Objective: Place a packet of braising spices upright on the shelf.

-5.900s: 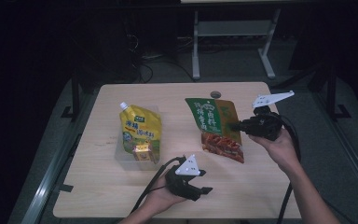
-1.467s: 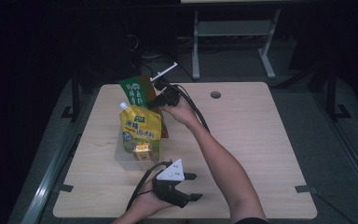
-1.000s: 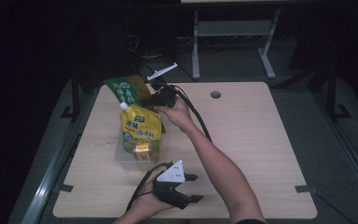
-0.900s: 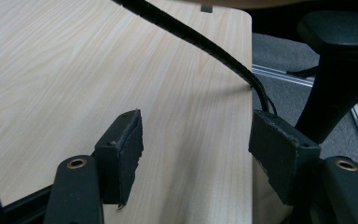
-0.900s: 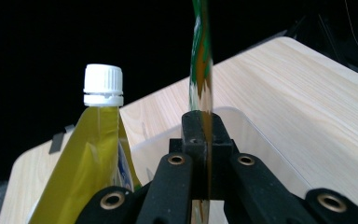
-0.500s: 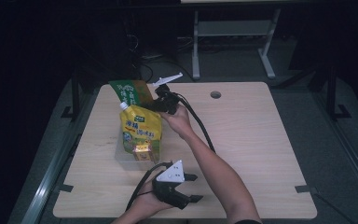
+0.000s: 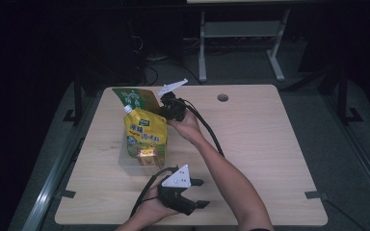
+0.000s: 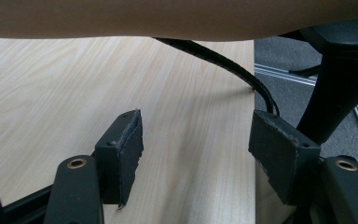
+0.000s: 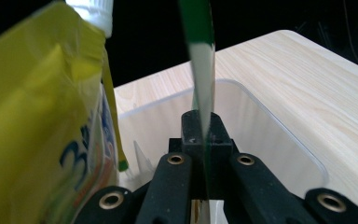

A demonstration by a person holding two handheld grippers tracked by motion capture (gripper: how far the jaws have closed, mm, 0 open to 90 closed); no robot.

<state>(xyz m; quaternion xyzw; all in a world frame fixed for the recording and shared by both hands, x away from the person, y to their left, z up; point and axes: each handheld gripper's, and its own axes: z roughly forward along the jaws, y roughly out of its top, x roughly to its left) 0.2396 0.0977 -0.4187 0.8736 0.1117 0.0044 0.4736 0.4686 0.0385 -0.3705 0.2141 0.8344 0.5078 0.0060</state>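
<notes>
The pale wooden surface [image 7: 270,159] lies bare across its right half, giving free room, while a clear plastic bin [image 9: 270,140] near its left edge holds an upright yellow spouted pouch [image 7: 144,137]. The right claw [image 7: 166,107] is clamped on the edge of a flat green seasoning packet [image 7: 134,98], held on edge over the bin's rear gap, probably to slot it behind the pouch. The left claw [image 7: 195,192] rests agape and empty at the near edge.

The right hand-held gripper [image 7: 166,107] carried the green pouch [image 7: 134,97] across to the clear box [image 7: 125,161]
</notes>
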